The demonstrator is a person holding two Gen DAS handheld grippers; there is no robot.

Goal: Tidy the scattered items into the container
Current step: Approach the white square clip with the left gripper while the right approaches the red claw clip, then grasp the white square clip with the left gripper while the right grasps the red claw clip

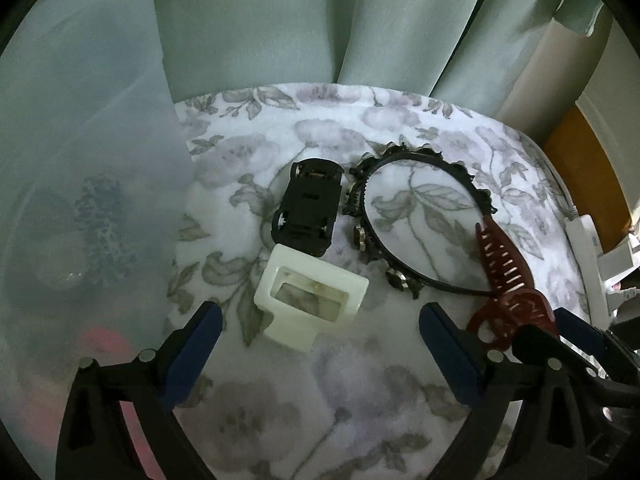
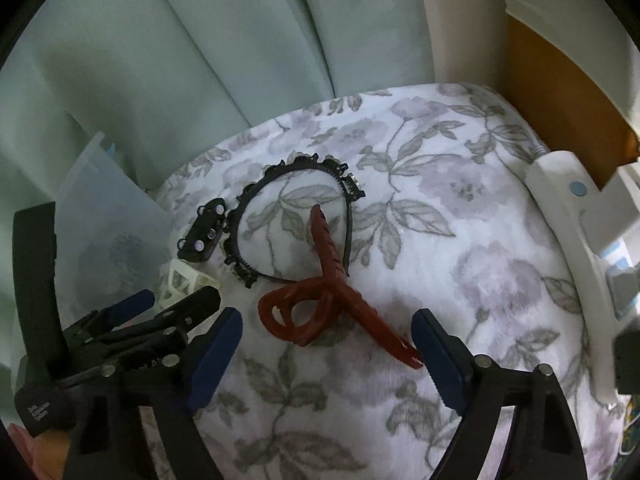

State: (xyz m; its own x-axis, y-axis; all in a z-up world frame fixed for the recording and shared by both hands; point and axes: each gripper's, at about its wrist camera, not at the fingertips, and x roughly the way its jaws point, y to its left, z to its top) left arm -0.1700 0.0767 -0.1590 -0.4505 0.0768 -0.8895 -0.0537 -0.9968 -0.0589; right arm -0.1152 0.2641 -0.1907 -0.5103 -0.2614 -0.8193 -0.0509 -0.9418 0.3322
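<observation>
A dark red hair claw clip (image 2: 320,300) lies on the floral blanket (image 2: 460,240). My right gripper (image 2: 328,332) is open astride it, and neither pad presses on the clip. A white plastic piece (image 1: 310,300) lies just ahead of my open left gripper (image 1: 320,320), level with its fingertips. Beyond it are a black toy car (image 1: 308,208) on its roof and a black decorated headband (image 1: 420,216). The translucent container (image 1: 80,160) stands at the left. The clip (image 1: 508,280) and the right gripper (image 1: 556,332) also show in the left wrist view.
Pale green curtains (image 1: 320,20) hang behind the blanket. A white corded device (image 2: 560,208) lies along the right edge, with wooden floor (image 2: 560,92) beyond. Inside the container are a dark patterned item (image 1: 104,224) and something pink (image 1: 104,340). The left gripper (image 2: 172,304) sits close to the right one.
</observation>
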